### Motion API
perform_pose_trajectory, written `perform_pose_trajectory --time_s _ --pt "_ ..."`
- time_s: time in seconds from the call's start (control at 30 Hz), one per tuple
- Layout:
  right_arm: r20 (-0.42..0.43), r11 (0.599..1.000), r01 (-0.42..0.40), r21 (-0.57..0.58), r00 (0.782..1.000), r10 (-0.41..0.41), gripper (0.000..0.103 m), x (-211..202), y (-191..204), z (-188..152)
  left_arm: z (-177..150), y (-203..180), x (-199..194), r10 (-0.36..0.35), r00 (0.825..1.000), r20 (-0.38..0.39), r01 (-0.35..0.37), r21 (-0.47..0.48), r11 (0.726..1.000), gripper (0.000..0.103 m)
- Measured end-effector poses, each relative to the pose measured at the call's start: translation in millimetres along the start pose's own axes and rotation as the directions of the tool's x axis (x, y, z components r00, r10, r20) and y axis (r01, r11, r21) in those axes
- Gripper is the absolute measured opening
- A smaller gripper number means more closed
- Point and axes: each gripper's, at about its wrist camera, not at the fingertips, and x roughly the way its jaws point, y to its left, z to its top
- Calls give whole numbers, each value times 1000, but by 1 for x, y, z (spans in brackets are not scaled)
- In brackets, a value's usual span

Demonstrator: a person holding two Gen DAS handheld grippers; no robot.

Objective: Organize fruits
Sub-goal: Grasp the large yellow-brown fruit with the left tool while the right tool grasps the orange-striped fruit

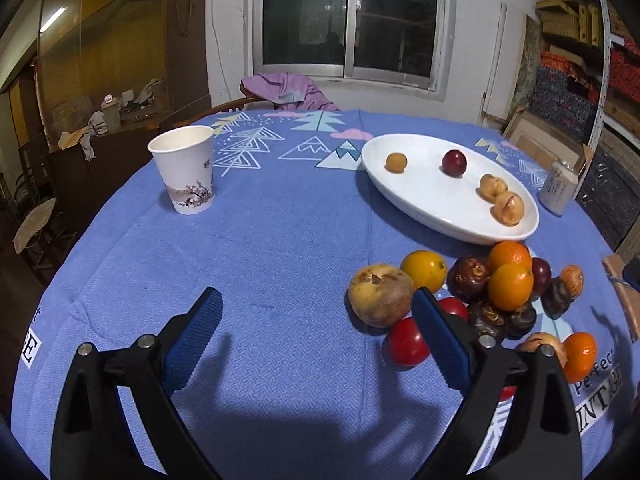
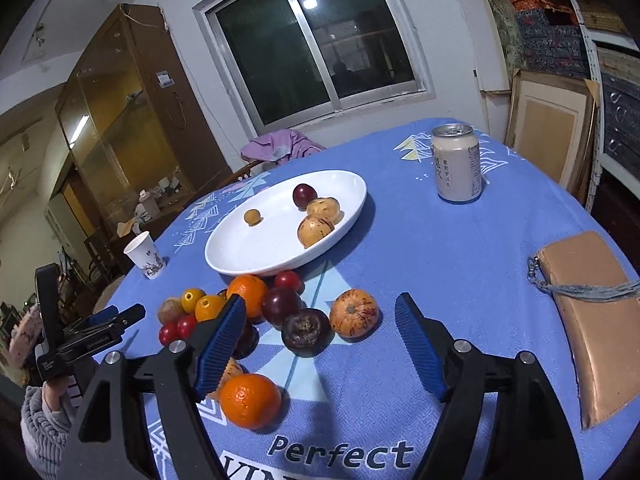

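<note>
both tools point(image 1: 316, 336) point(image 2: 320, 344) agape above glossy fruits point(image 2: 276, 308), orange, red, purple

On the white oval plate point(image 2: 240, 256), toward the far side of the tabletop, four fruits sit apart from the pile: a small tan round one point(image 2: 252, 216) alone on the left, a dark red plum point(image 2: 304, 195) farther back, and two yellowish-brown mottled fruits point(image 2: 323, 209) point(image 2: 315, 230) touching each other near the right rim. Just in front of the plate lies the loose heap on the blue cloth: oranges point(image 2: 249, 294), dark purple-brown fruits point(image 2: 306, 331), small red ones point(image 2: 186, 325), a yellow one point(image 2: 193, 300), a striped orange fruit point(image 2: 354, 313). One orange point(image 2: 250, 401) rests alone nearest the front edge.
</note>
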Motion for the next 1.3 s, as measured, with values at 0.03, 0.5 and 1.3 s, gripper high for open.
perform_pose_trajectory --time_s 0.03,0.5,1.3 --pt "-1 1000 4 -6 1000 -4 78 0 1 -2 0 -2 2 -1 1000 -4 2 7 1000 93" --pt "-27 1000 18 -17 999 -18 79 4 3 -5 11 -13 47 -59 993 -98 63 42 997 94" --pt "-116 979 162 -125 977 -176 74 35 4 -13 13 -6 49 -83 989 -120 87 30 996 46"
